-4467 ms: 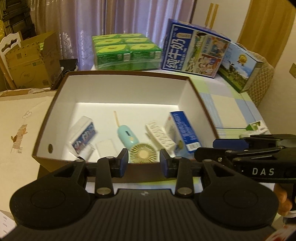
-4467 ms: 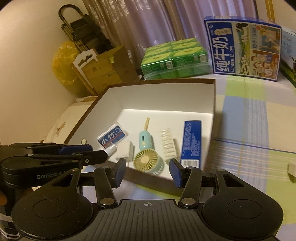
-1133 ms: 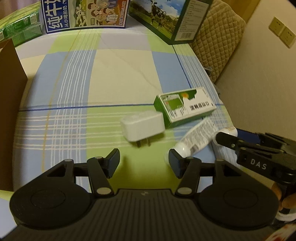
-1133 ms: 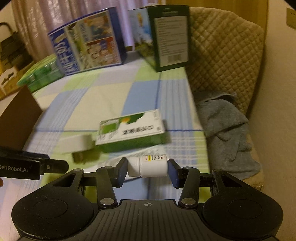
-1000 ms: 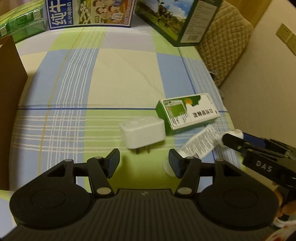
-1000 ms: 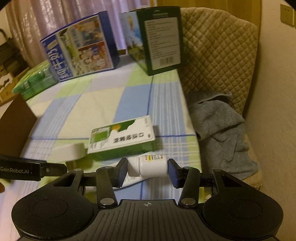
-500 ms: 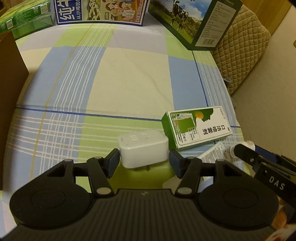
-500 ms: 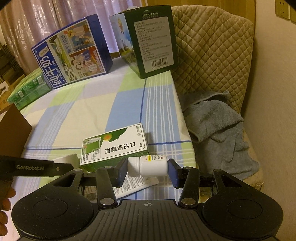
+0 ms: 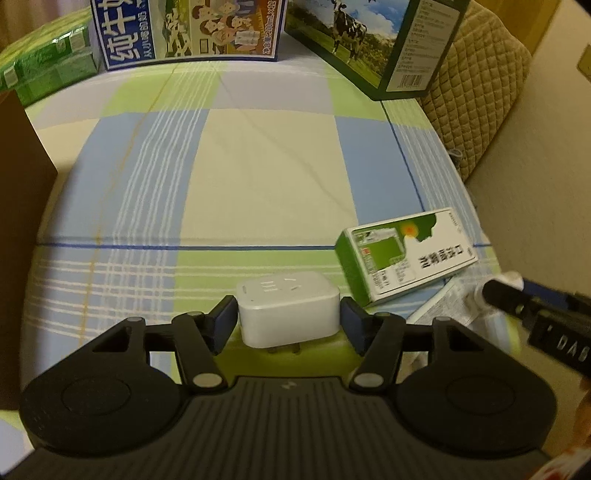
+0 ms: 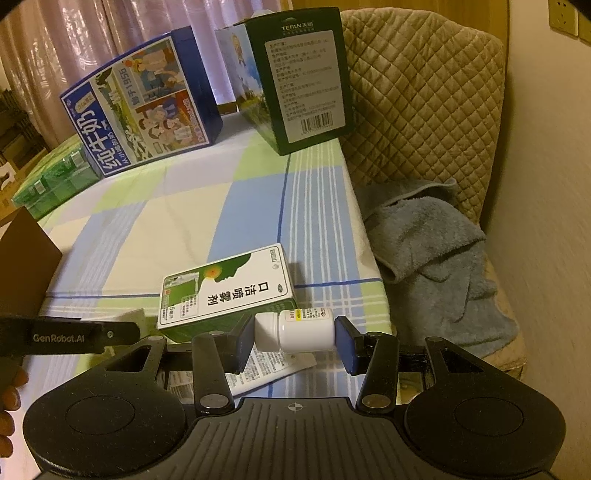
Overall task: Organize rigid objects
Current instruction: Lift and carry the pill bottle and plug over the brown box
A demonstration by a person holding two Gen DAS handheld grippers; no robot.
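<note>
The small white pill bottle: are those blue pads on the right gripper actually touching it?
Touching. The right wrist view shows the small white pill bottle lying sideways, cap against one blue pad and base against the other, the right gripper shut on it.

We record a table under a blue, green and cream checked cloth (image 9: 266, 177). Directly on it: green-and-white carton (image 9: 406, 254) near the right edge, paper leaflet (image 10: 266, 369) beside it, blue milk case (image 9: 188, 29), green case (image 10: 299, 81) and green packs (image 9: 44, 70) at the back.
</note>
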